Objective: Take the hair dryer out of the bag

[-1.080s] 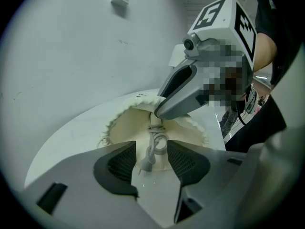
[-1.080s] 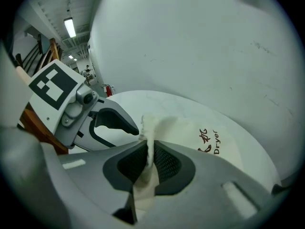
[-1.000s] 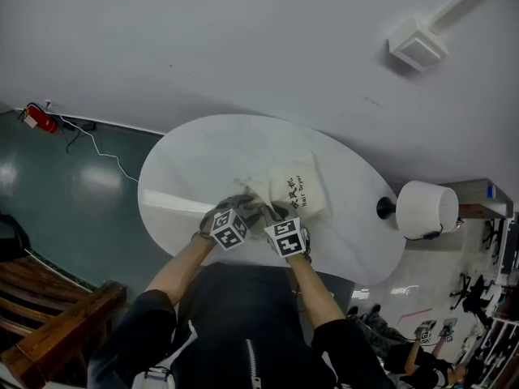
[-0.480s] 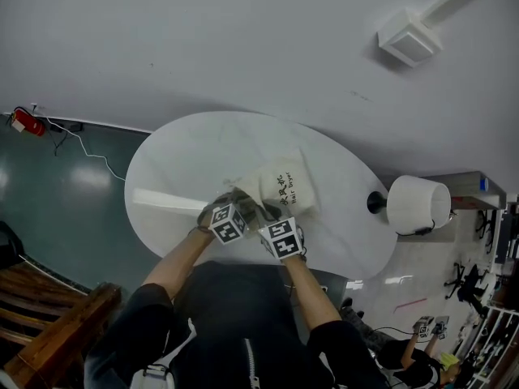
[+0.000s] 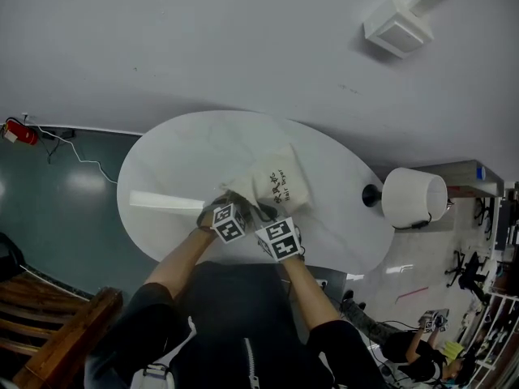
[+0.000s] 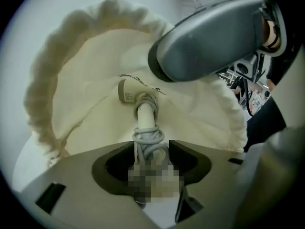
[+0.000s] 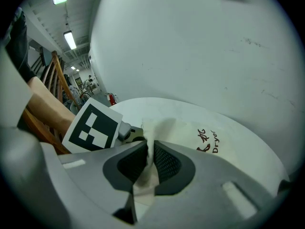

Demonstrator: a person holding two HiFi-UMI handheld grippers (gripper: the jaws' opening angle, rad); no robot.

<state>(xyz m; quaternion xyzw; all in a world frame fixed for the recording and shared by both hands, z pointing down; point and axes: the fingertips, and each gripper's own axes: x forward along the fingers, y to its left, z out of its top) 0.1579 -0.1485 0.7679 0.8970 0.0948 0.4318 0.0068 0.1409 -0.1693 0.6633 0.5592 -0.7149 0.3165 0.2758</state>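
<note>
White oval table [image 5: 182,156]; cream printed bag [image 5: 280,189] flat on it, near the front edge

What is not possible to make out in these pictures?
- Hair dryer, left gripper view: only a cord-wrapped part shows; bag cloth hides the rest.
- Left gripper, jaws opening round the cord: a blurred patch hides any contact.
- Bag mouth, head view: the two marker cubes cover it.

bag [image 6: 86,104] mouth open wide | inside: hair dryer cord [image 6: 148,138] coiled | rim: right claw [image 7: 148,159] clamped on
</note>
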